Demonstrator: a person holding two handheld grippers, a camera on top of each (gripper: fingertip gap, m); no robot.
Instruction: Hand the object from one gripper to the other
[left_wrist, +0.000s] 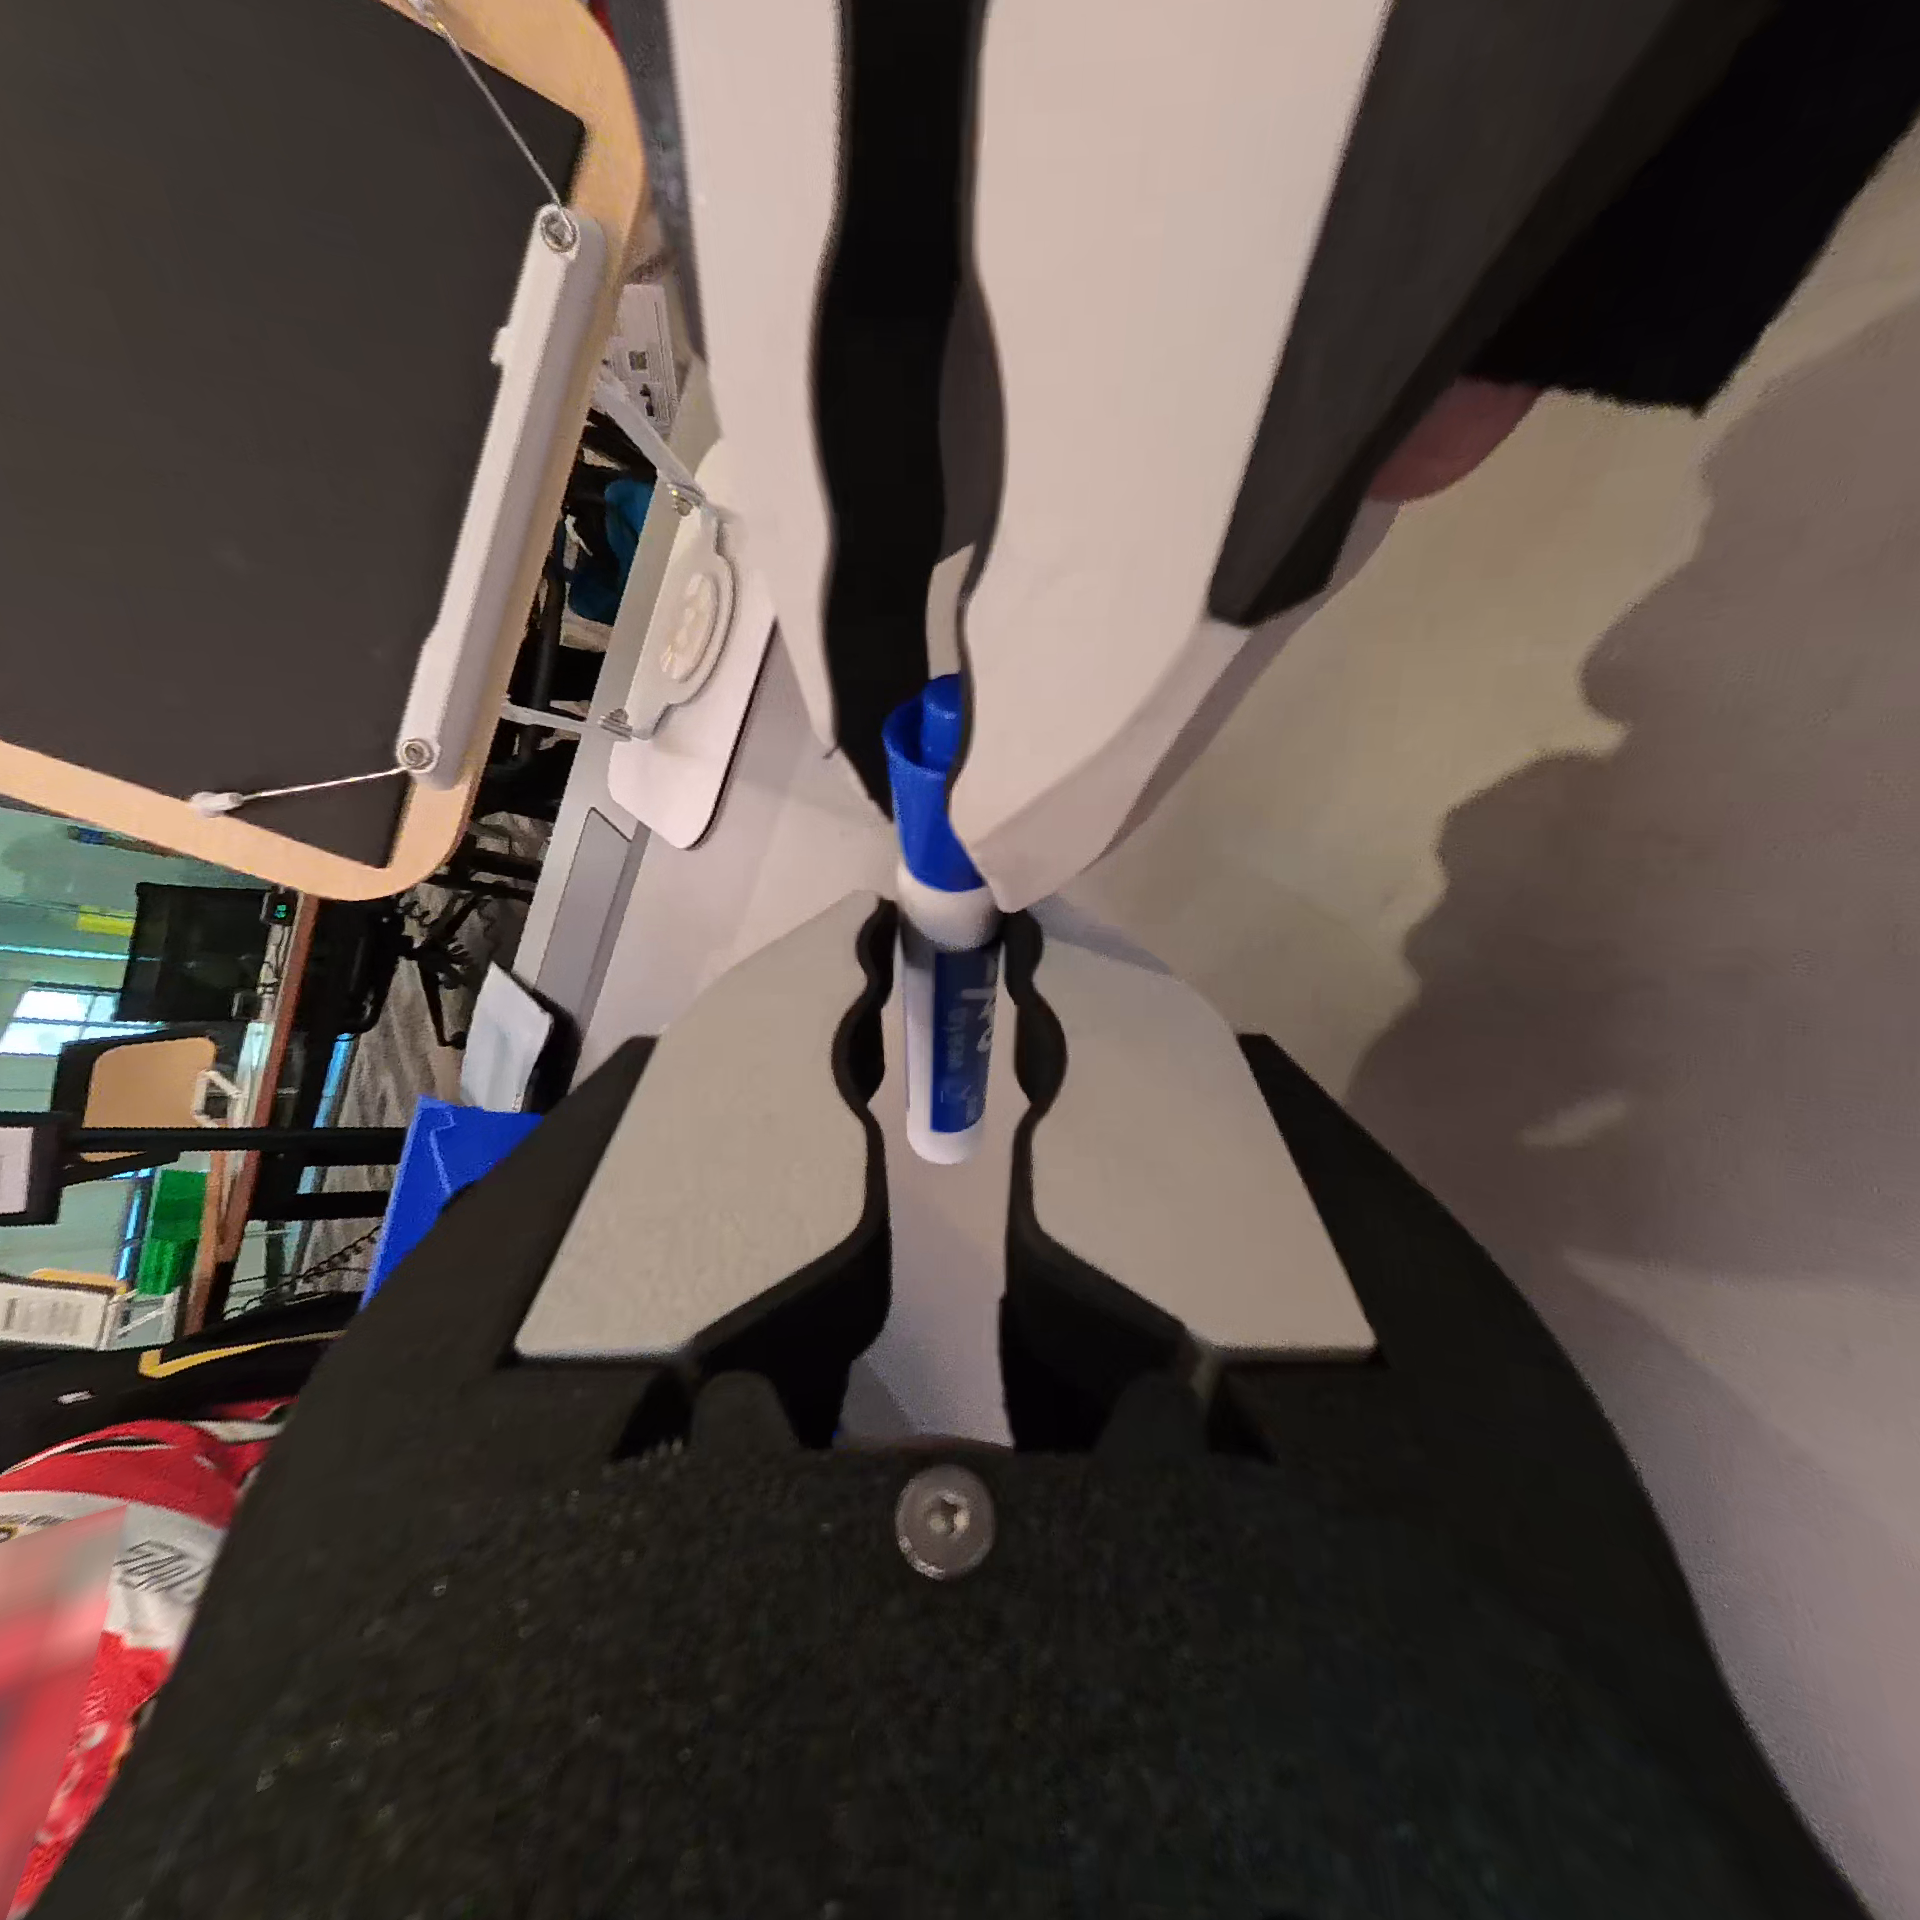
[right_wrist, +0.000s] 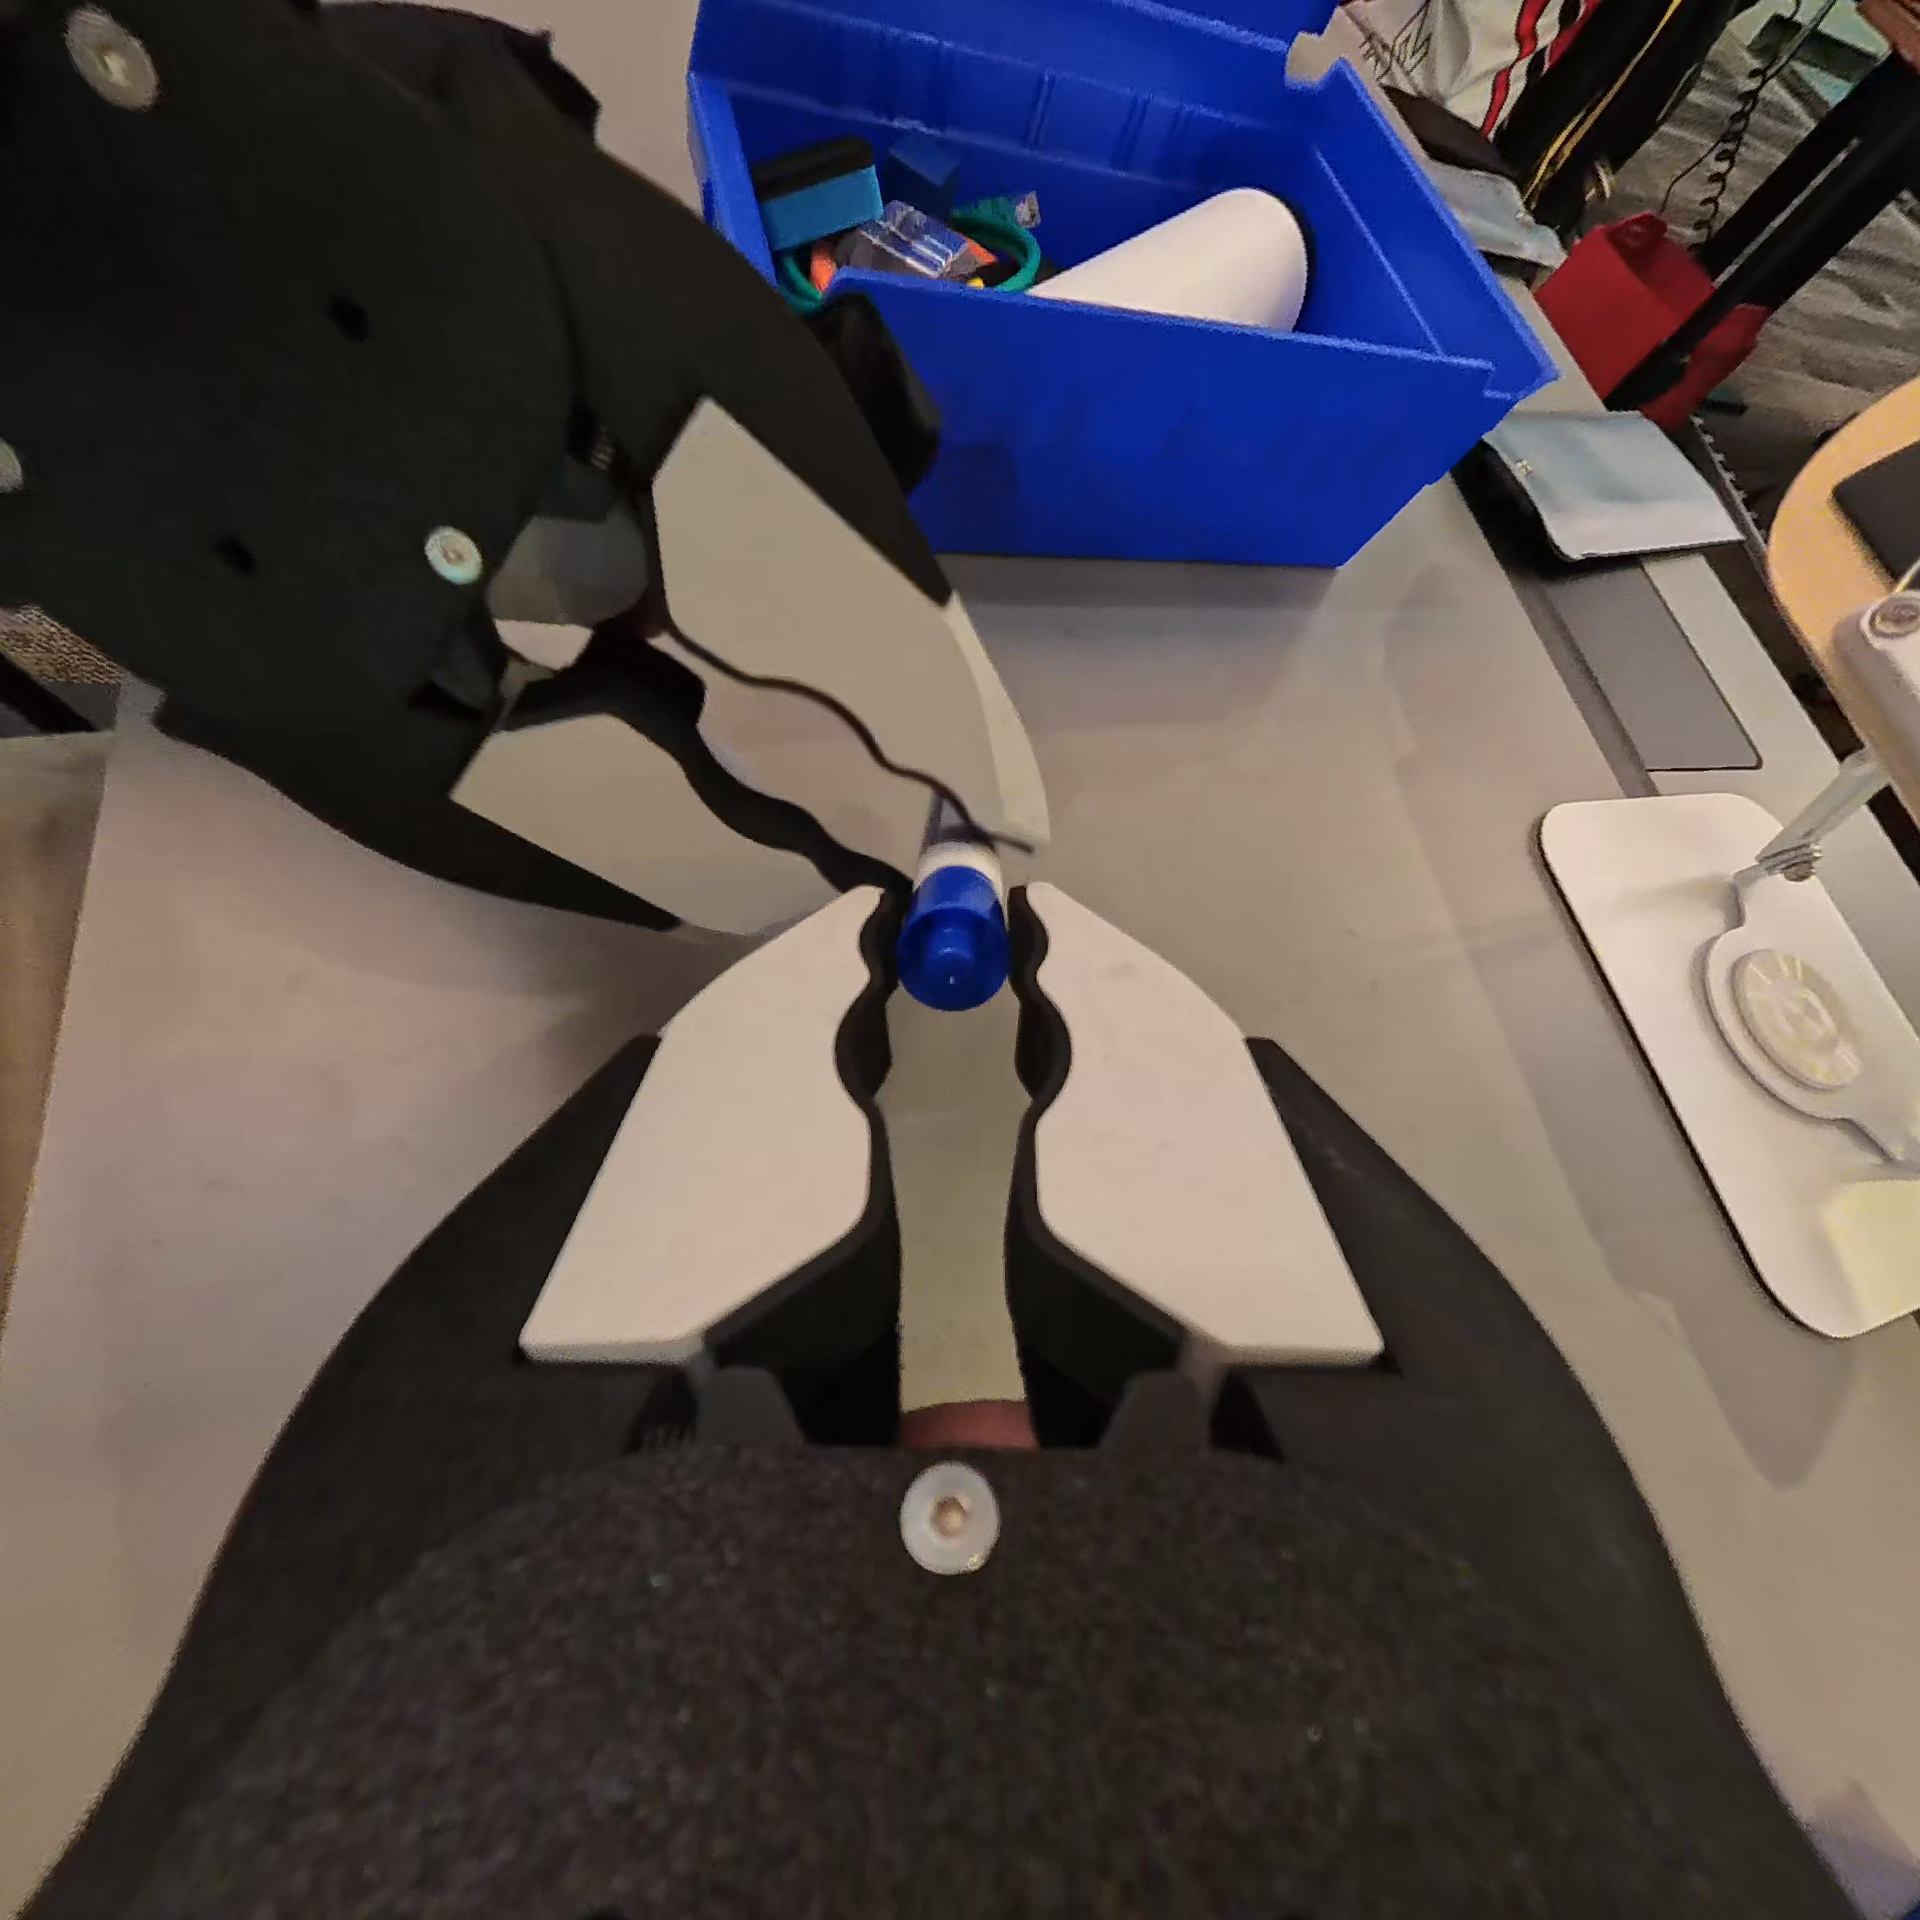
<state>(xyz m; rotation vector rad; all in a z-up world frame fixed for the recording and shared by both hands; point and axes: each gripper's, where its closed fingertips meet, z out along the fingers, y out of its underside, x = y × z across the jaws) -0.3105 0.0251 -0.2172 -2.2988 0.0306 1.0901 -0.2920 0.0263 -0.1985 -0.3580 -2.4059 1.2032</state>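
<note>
Grey tabletop (right_wrist: 1299, 727). Blue plastic bin (right_wrist: 1195, 447) sits at the far side, a grey pouch (right_wrist: 1610, 488) just right of it. White mat (right_wrist: 1662, 987) near the right edge carries a metal stand base (right_wrist: 1787, 1018).

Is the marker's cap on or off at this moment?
On. The marker has its blue cap seated against the white collar, and the right gripper closes its jaws on that capped end.

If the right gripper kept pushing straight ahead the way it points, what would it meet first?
Probably the left gripper, closed on the barrel of the same blue marker just beyond the right gripper; the gap looks small, depth unclear.
</note>
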